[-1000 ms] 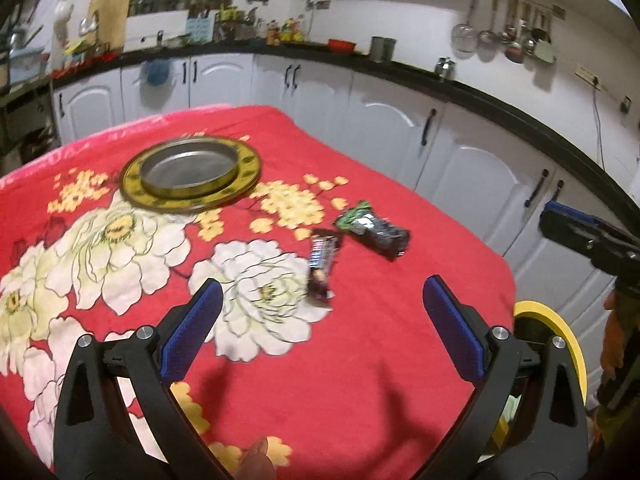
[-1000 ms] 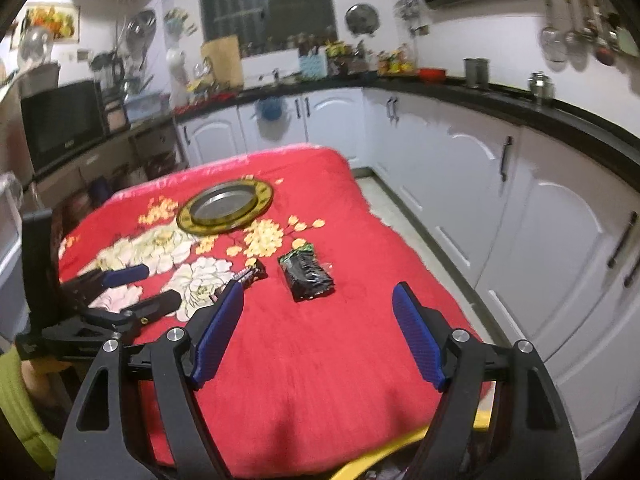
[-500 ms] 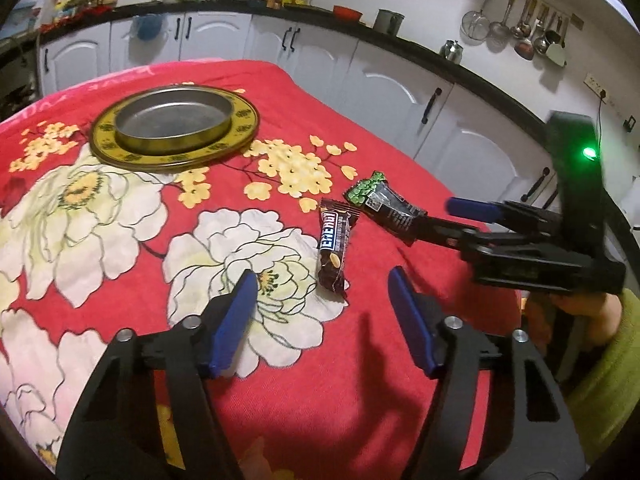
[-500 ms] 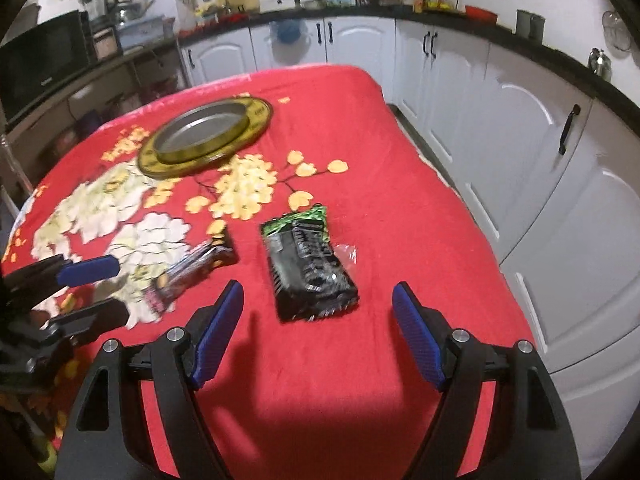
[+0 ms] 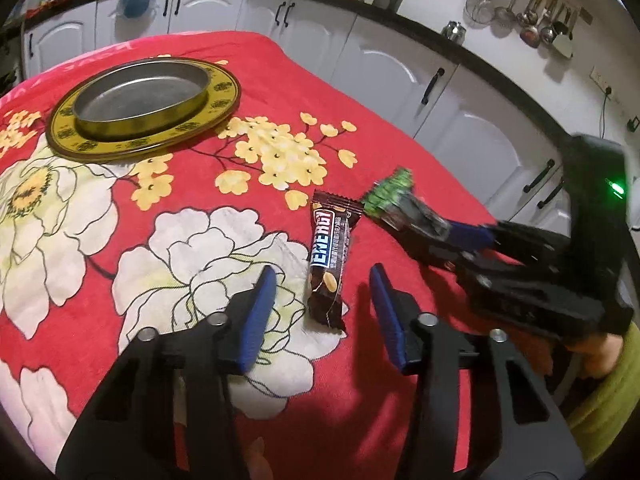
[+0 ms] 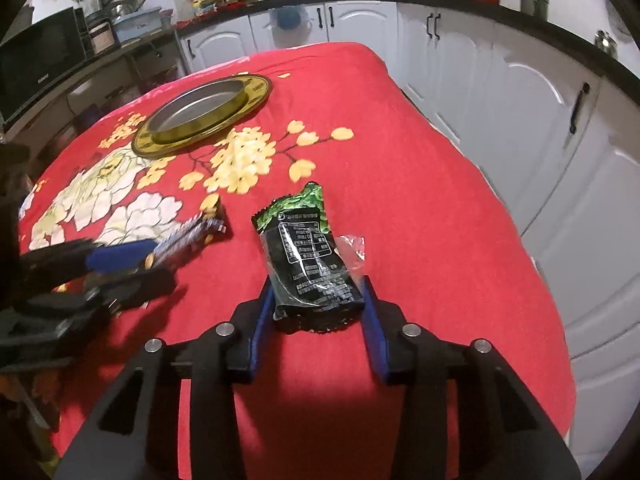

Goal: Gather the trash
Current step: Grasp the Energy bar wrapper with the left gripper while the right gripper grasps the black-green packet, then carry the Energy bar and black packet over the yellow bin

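Note:
A brown candy bar wrapper (image 5: 330,258) lies on the red flowered cloth (image 5: 168,216). My left gripper (image 5: 322,280) is open, its blue fingers on either side of the wrapper's near end. A black and green snack packet (image 6: 306,258) lies to the right. My right gripper (image 6: 318,292) is open, with its fingers around the packet's near end. The packet (image 5: 400,208) and the right gripper show in the left wrist view too. The candy bar (image 6: 192,232) and left gripper (image 6: 116,264) show at left in the right wrist view.
A round metal tray with a gold rim (image 5: 136,120) sits at the far side of the table. White kitchen cabinets (image 6: 500,92) run behind and to the right. The table edge drops off on the right (image 6: 532,264).
Both grippers have moved forward and down to the trash and narrowed. The left now straddles the candy bar, the right straddles the snack packet.

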Motion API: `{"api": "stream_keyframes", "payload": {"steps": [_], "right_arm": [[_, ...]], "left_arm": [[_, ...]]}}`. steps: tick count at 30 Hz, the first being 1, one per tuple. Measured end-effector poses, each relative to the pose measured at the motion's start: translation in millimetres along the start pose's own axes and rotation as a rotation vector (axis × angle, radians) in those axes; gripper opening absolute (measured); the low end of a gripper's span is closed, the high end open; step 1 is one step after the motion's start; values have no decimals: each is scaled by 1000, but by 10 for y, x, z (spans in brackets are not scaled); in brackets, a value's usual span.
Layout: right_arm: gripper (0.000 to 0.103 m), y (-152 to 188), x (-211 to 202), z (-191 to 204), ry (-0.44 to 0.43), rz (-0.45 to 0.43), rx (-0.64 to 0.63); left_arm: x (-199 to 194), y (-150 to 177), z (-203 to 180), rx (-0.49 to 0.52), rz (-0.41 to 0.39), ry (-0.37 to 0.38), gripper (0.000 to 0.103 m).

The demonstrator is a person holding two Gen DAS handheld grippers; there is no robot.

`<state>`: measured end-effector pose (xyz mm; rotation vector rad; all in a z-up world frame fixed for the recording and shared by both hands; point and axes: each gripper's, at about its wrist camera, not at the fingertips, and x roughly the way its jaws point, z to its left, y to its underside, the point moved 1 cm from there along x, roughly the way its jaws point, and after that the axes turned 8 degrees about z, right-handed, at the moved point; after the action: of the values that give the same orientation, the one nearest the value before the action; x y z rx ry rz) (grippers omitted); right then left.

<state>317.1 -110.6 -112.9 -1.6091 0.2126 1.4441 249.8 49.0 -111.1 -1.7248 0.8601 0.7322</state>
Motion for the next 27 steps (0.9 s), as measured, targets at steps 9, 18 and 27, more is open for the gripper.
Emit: {"api": "stream_keyframes", "payload": {"steps": [9,18,27], "right_arm": [[37,515,-298,38,-21,-79,118],[37,1008,-723,10,-19,-151,213],[37,1417,-1201,-174,12,-224,309]], "left_arm": [[6,71,-107,38,15,12,10],[-147,236,-382,86,-11,65,10],[-265,375,-763,153,-16,120,10]]}}
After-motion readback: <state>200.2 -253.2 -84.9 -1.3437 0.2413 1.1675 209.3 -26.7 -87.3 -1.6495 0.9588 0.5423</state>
